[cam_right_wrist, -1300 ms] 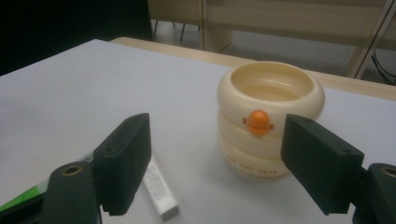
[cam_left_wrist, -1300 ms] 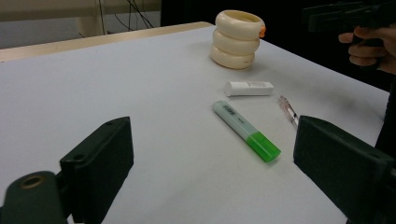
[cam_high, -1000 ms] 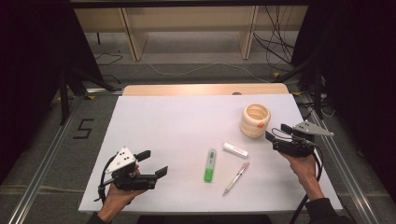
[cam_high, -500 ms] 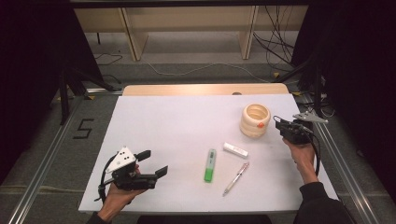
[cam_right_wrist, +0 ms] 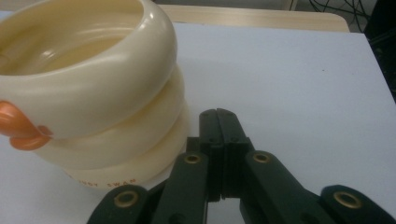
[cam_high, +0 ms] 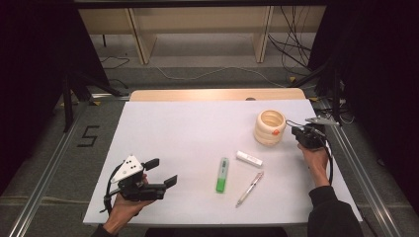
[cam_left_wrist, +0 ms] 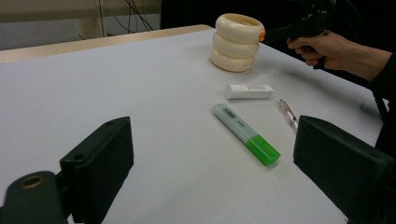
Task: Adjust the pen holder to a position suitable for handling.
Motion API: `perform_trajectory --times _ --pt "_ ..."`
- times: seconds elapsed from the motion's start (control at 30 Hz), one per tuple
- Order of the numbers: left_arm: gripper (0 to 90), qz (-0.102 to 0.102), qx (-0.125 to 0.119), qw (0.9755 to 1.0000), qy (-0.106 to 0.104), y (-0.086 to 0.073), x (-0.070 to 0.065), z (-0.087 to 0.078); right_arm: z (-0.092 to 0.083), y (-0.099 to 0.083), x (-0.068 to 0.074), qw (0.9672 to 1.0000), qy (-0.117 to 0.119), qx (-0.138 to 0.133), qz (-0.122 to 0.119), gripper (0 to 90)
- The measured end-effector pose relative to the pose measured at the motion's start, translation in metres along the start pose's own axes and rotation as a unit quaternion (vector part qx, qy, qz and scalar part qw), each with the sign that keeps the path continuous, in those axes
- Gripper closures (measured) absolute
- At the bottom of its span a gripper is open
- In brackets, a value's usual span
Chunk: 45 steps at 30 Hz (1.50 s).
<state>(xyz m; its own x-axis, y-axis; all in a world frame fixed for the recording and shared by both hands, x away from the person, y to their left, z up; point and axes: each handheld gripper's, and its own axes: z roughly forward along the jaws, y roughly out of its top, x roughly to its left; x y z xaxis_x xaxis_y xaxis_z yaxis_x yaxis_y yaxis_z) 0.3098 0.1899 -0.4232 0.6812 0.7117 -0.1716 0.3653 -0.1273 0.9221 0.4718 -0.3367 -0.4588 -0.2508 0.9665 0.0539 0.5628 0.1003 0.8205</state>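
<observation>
the right gripper [cam_high: 296,132] sits at the right of the high view, held low over the table with the forearm coming up from the lower right corner and the hand [cam_high: 316,159] wrapped round the grip. it points left across the frame at the cream ringed cup [cam_high: 270,127]. its jaws have just been closing and now stand pressed together with nothing between them; in the right gripper view the tips [cam_right_wrist: 223,122] meet just beside the cup's lowest ring, and whether they touch it cannot be told.

the cup stands upright in the right middle of the high view, its long axis vertical, mouth up, and its small orange beak [cam_high: 275,132] points toward the right gripper.

the left gripper [cam_high: 163,172] rests at the lower left, jaws wide apart and empty, aimed right toward the green highlighter [cam_high: 222,175].

against the earlier frames, the right gripper has moved up the frame from beside the white eraser [cam_high: 249,158] to level with the cup. the left gripper has not shifted, nor the pen [cam_high: 249,189].
</observation>
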Motion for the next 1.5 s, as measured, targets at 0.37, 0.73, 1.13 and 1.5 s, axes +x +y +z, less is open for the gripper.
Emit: perform_trajectory --times 0.37,0.73,1.13,1.5 --pt "11.6 0.000 0.000 1.0000 -0.001 0.000 0.000 -0.001 0.017 0.008 0.009 0.9998 0.010 0.012 -0.010 90.0" --pt "11.6 -0.001 0.000 1.0000 0.000 0.000 0.000 0.000 0.024 0.011 0.012 0.9996 0.006 0.021 -0.019 90.0" --pt "11.7 0.000 -0.001 1.0000 -0.002 0.001 0.000 0.000 0.029 0.014 0.023 0.9991 0.013 0.025 -0.031 90.0" --pt "11.7 0.000 -0.002 1.0000 0.000 0.001 0.001 0.000 0.035 0.017 0.039 0.9987 0.028 0.027 -0.034 90.0"
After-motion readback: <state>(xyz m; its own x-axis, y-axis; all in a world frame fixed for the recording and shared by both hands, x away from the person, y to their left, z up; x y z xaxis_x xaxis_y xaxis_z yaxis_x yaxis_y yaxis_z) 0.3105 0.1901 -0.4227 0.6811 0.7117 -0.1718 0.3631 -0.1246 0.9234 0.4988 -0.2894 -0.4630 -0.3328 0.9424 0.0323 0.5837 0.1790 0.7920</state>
